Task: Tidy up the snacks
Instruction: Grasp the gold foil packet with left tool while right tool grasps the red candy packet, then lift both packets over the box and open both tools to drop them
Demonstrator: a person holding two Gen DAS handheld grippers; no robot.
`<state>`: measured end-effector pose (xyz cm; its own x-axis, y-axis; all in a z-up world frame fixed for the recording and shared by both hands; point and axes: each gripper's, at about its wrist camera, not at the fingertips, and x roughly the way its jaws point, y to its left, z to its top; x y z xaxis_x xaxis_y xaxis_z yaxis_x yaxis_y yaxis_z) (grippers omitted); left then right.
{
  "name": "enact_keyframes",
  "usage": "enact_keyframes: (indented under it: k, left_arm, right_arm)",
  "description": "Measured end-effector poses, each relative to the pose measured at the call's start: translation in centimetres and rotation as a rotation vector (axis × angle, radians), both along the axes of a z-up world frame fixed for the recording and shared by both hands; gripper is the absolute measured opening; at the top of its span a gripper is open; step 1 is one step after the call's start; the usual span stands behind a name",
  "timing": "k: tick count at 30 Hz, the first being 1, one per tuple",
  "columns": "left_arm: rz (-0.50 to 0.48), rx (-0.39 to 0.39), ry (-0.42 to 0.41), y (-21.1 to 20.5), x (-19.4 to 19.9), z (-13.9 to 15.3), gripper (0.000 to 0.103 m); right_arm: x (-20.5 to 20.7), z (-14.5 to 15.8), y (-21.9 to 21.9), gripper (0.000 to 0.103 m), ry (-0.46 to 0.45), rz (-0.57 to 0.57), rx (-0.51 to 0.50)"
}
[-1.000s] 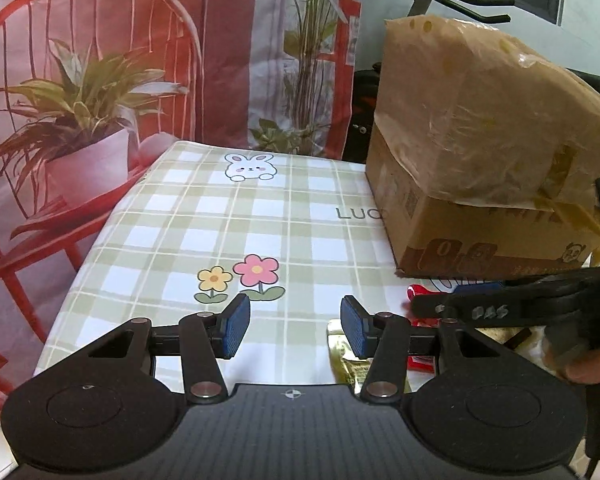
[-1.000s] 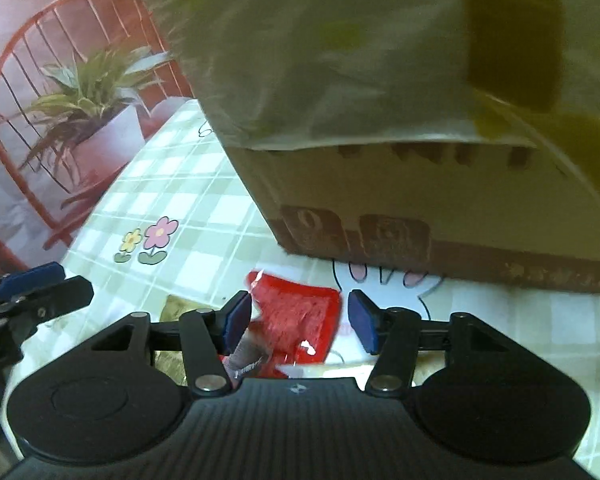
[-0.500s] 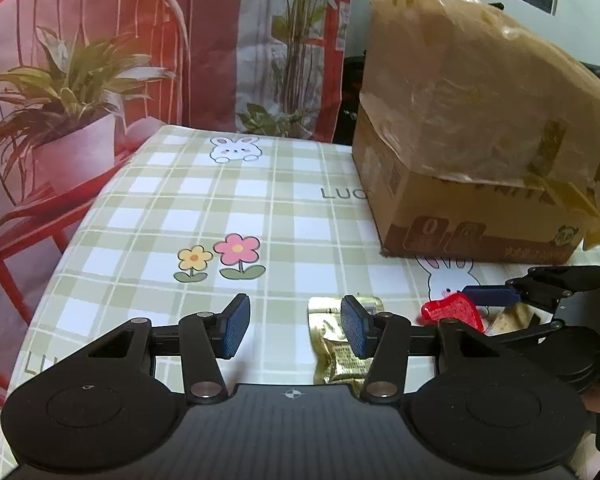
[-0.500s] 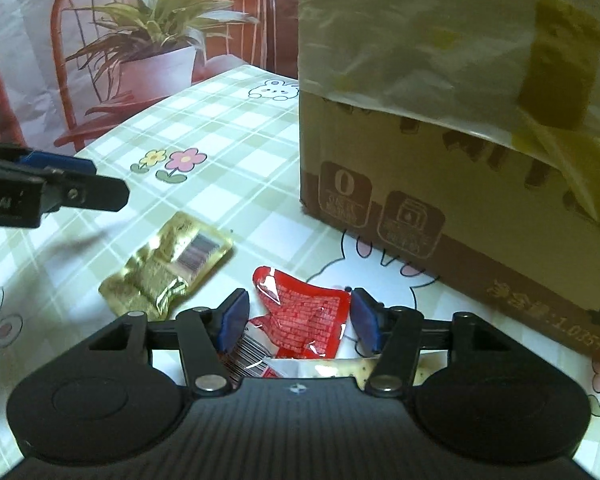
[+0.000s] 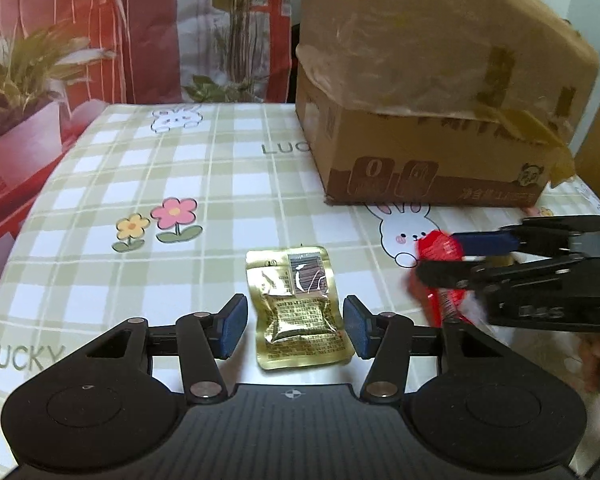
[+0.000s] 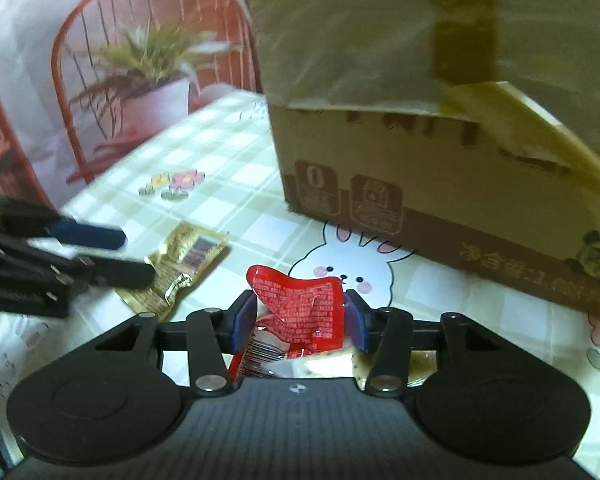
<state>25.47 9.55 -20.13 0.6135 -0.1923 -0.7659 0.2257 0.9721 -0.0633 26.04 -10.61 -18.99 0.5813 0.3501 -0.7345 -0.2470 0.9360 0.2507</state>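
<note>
A gold snack packet lies flat on the checked tablecloth, between the open fingers of my left gripper, which is empty. It also shows in the right wrist view. My right gripper has its jaws around a red snack packet and looks shut on it; in the left wrist view that packet sits between the right fingers at the right. A pale packet lies under the right gripper. A cardboard box with a plastic liner stands at the back right.
The table has a green checked cloth with flower and rabbit prints. A printed backdrop of a red chair and plants hangs behind its far and left edges. The box is close in front of the right gripper.
My left gripper has moved right and forward so that the gold packet now lies between its fingers. My right gripper has closed in on the red packet and lifted its end.
</note>
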Motion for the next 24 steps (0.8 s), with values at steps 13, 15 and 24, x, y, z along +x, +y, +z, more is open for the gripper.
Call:
enact_keyframes:
  k: [13, 15, 24]
  left_arm:
    - [0.045, 0.068, -0.007, -2.0, 0.3, -1.6, 0.062]
    - [0.053, 0.065, -0.012, -2.0, 0.0, -1.3, 0.052]
    - [0.065, 0.015, -0.083, -2.4, -1.5, 1.9, 0.050]
  right_arm:
    - [-1.1, 2.6, -1.6, 0.049, -0.086, -0.018, 0.046]
    - [-1.4, 2.8, -1.8, 0.049, -0.093, -0.024, 0.050]
    - [-2.9, 5.2, -3.5, 0.049, -0.189, -0.039, 0.061]
